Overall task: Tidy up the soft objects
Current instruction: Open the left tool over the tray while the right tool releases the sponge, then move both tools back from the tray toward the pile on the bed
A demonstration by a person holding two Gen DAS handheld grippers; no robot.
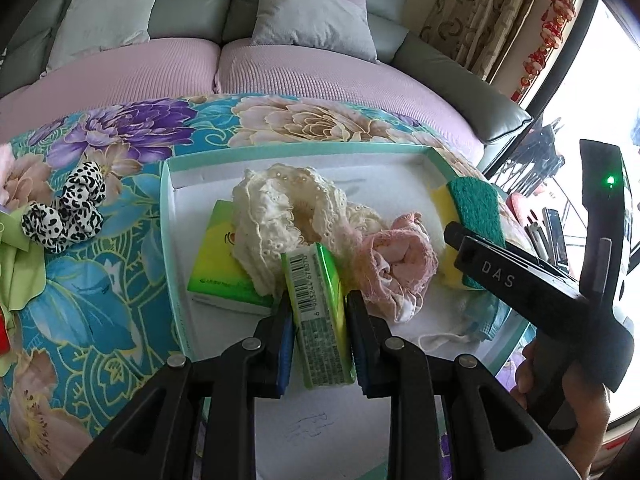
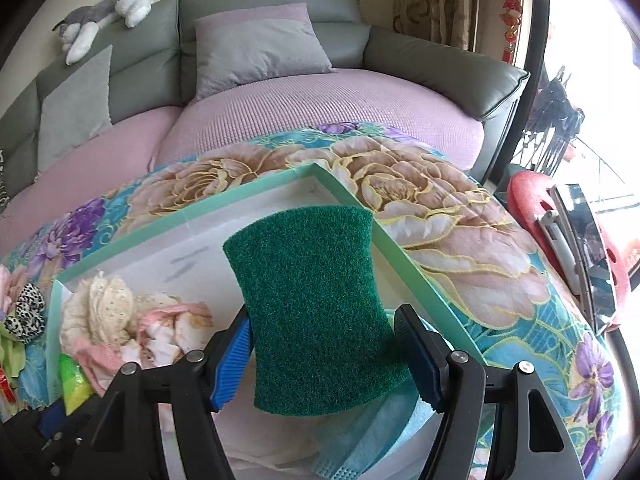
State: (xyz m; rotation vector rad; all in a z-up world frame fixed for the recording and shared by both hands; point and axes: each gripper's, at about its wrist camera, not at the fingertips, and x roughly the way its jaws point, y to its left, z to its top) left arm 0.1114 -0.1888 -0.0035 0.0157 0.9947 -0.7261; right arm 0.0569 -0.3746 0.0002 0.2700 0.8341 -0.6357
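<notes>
The left tool (image 1: pixel 318 332) grips a green tissue pack (image 1: pixel 320 320) above the shallow white box (image 1: pixel 176 240); the right tool (image 2: pixel 326 364) clamps a green scouring sponge (image 2: pixel 316 308) over the box's right side, near its rim.

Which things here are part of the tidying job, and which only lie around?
Job: tissue pack in left gripper, sponge in right gripper, tray, lace cloths, spotted scrunchie.
Around: sofa, cushions, toy dog.
</notes>
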